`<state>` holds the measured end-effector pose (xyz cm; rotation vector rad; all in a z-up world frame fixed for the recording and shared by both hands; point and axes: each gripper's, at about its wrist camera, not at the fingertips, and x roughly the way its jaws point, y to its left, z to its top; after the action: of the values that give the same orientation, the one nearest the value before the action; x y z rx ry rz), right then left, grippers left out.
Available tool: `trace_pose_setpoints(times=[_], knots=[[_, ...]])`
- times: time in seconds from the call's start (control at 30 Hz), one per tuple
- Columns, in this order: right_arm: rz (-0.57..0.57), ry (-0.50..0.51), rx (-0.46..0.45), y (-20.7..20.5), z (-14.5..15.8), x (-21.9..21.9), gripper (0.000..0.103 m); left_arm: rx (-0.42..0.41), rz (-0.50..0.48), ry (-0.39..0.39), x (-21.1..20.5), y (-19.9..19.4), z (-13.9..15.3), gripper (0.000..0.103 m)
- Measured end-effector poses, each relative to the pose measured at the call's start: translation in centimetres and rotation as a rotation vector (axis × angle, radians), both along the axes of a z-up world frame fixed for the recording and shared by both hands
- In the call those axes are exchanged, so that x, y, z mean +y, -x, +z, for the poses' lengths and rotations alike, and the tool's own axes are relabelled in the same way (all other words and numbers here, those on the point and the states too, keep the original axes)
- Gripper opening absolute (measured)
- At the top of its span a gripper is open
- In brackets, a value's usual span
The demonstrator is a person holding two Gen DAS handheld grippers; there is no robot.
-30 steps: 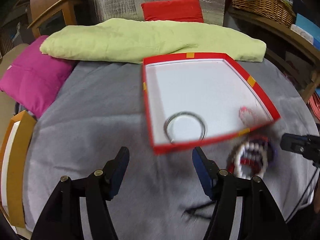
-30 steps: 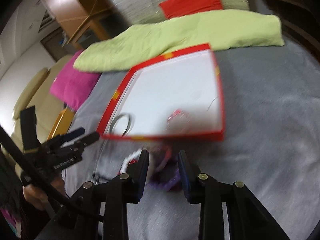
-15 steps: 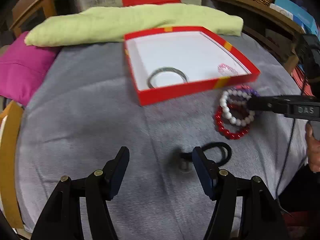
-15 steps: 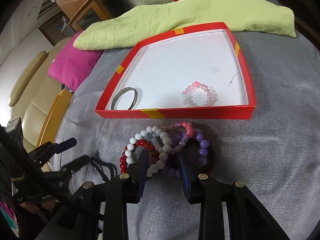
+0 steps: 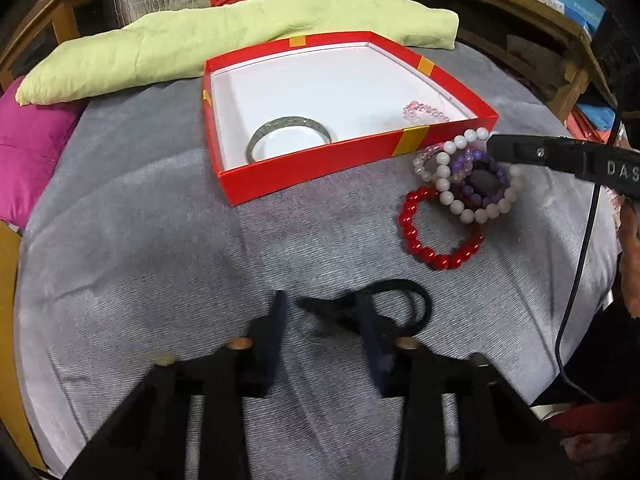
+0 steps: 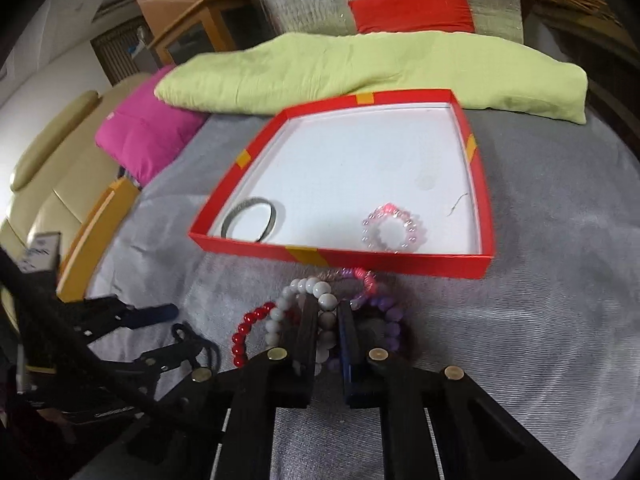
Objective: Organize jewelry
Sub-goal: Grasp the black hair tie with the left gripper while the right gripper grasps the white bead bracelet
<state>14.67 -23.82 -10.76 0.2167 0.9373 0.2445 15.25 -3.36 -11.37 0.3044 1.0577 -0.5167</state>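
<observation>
Jewelry pickup: your right gripper (image 6: 325, 312) pinches the white bead bracelet (image 6: 316, 292); left gripper (image 5: 320, 312), parted, straddles the black cord (image 5: 400, 300). Lift toward the red box (image 6: 400, 262).

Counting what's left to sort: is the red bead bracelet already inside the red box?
No, the red bead bracelet lies on the grey cloth outside the red box.

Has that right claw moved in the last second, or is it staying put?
Yes. The right claw has pulled back from the red box toward the person and dropped onto the white bead bracelet, its jaws closing around those beads.
</observation>
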Motion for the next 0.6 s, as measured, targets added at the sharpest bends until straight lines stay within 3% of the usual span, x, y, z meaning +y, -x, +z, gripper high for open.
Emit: trace_pose_setpoints(times=[0.2, 0.6], knots=[[-0.061, -0.077, -0.058, 0.4, 1.5, -2.9, 0.01, -0.042, -0.027, 0.006, -0.9, 0.5, 0.4, 0.011], [-0.154, -0.183, -0.161, 1.0, 3.4, -5.7, 0.01, -0.171, -0.059, 0.153, -2.0, 0.7, 4.3, 0.01]])
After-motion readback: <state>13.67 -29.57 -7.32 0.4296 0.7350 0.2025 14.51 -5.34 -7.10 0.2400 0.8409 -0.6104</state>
